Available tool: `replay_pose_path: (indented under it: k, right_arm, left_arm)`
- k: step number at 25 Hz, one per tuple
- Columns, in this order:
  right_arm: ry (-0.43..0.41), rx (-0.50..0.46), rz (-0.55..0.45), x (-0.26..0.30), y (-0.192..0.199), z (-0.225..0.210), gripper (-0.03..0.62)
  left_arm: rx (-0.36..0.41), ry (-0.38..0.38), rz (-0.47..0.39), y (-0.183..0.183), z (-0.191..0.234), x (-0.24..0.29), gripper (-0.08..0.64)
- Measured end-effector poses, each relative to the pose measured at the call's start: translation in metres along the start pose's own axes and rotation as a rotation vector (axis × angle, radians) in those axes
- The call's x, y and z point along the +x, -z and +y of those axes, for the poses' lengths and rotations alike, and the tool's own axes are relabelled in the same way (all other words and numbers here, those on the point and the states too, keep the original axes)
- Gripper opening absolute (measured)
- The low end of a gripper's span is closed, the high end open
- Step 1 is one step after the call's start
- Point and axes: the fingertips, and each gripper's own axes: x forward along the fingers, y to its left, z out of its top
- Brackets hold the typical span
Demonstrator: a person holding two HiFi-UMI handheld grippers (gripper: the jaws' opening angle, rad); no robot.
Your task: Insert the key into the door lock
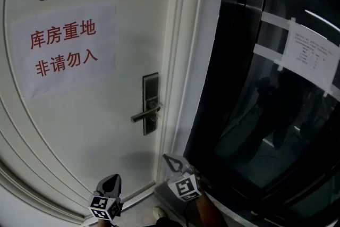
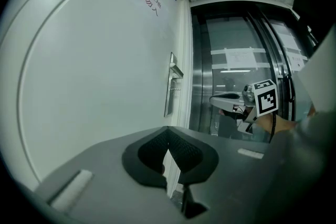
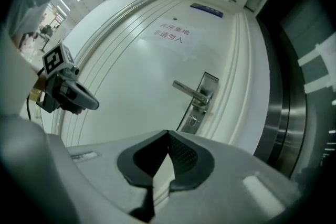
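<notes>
White door (image 1: 79,125), red-lettered paper sign (image 1: 64,48), silver lock plate (image 1: 151,87).

Left gripper (image 2: 169,132): grey moulded shell, matt and smooth. Black pads (image 2: 185,152) with fine grid texture, set in a black heart-shaped surround. Pale rectangular label strip (image 2: 71,189) on the shell top.

Right gripper (image 3: 168,136): same grey shell, same black textured pads, with a pale label strip on either side.

Fitted to each: white cube with black square markers, left cube (image 1: 104,208) and right cube (image 1: 185,187).

Thin black cable (image 2: 273,124) routed below the right cube.

Pale garment (image 2: 320,81) at the edge of the left gripper view.
</notes>
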Motion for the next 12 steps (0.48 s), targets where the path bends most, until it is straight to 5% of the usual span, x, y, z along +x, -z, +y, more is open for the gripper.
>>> replay_pose_path:
  k: [8,12]
  right_arm:
    - [-0.032,0.253,-0.036,-0.024,0.002,0.024,0.002]
    - [-0.032,0.306,-0.026,-0.034,0.015,0.036,0.002]
  left_arm:
    - [-0.008,0.003,-0.003,0.002,-0.002,-0.014,0.003]
    - [-0.009,0.004,-0.004,0.003,-0.003,-0.019,0.003]
